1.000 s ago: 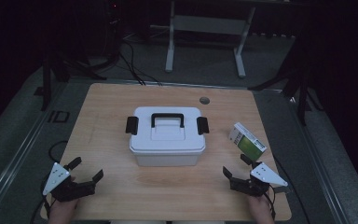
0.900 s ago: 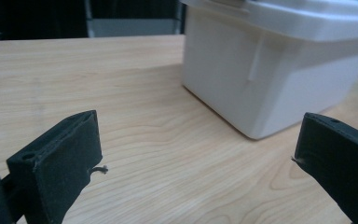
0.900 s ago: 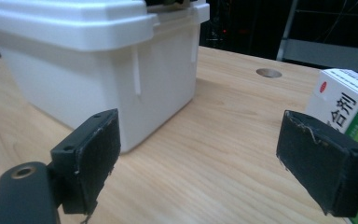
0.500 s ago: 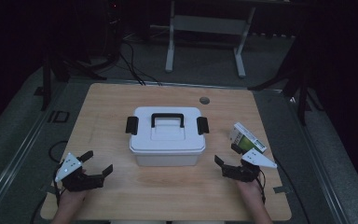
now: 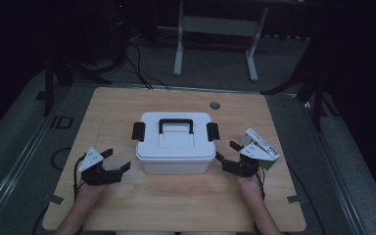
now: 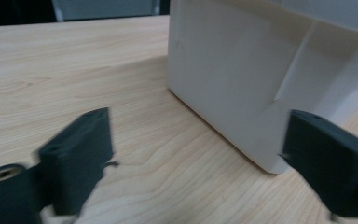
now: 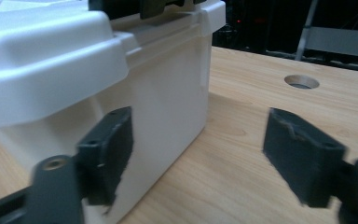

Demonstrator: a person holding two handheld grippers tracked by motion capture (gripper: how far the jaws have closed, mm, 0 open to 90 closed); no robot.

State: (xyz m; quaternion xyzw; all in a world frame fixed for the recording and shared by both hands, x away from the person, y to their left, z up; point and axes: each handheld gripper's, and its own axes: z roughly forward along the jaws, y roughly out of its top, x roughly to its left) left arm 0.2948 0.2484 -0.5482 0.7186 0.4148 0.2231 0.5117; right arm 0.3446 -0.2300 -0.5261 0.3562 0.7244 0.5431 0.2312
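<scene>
Both grippers, left gripper [image 5: 111, 166] and right gripper [image 5: 229, 157], jaws spread and just closing on nothing, flank the white box [image 5: 175, 142]; clipping a corner risks shoving it.

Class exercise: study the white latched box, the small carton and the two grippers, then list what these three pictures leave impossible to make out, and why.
- Inside of the white box: hidden by its closed lid, high view.
- Print on the green-and-white carton: too small, partly covered by the right gripper.
- Box top in the left gripper view: cut off by the frame edge.
- Left gripper jaw edges: blurred.
</scene>
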